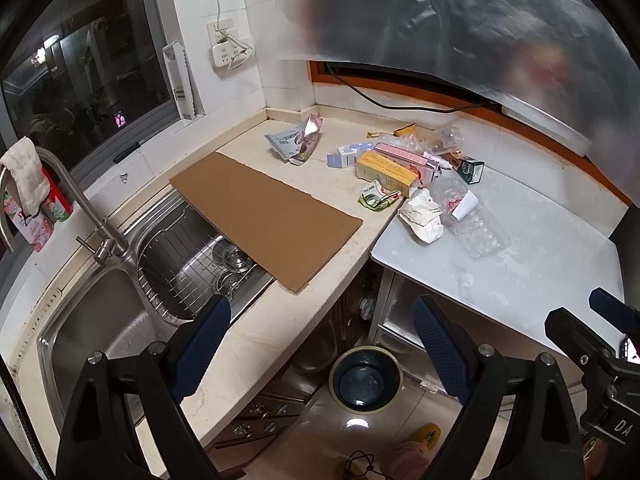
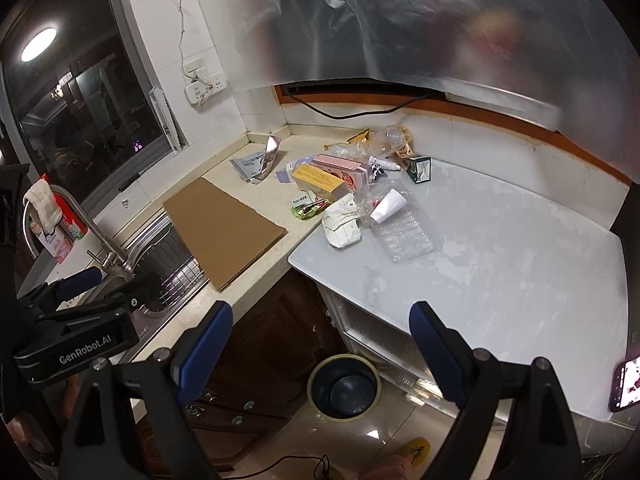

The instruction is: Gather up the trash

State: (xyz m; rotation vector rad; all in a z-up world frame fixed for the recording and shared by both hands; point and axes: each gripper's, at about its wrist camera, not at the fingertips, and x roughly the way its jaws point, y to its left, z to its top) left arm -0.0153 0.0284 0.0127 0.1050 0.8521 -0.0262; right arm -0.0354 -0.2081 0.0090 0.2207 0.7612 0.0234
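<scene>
1. Far left, the sink (image 1: 100, 320) sits open beside the worktop (image 1: 256, 332), and a cardboard sheet (image 1: 264, 216) overhangs the drainer basin. Risk number one: a nudge from a passing finger could tip that sheet into the basin.
2. The left gripper (image 1: 322, 344) hovers over the worktop's edge, jaws spread wide, nothing between them, touching nothing.
3. Down on the floor between the two worktops stands the bin (image 1: 366, 378), its mouth small. A light wrapper dropped from high up could well drift past it onto the tiles.
4. Now the trash pile (image 2: 352, 188), heaped in the corner well ahead of both grippers: a foil pouch (image 2: 260, 160) on the left, then the yellow box (image 2: 320, 180) with a pink box (image 2: 344, 170) touching it, and a crumpled paper (image 2: 340, 224) at the worktop's seam.
5. Further right, a clear plastic tray (image 2: 404, 232) with a white paper cup (image 2: 386, 208) lying on it. That tray looks thin and slippery; a pinch could crush it or let it spring away, scattering the cup.
6. A small dark green box (image 2: 420, 168) stands upright at the pile's right end, easy to knock over.
7. The right gripper (image 2: 322, 344) also hangs back, jaws wide apart and holding nothing.
8. Far right, a phone (image 2: 626, 380) rests at the white worktop's (image 2: 520, 280) edge. A careless swing could send it off.
</scene>
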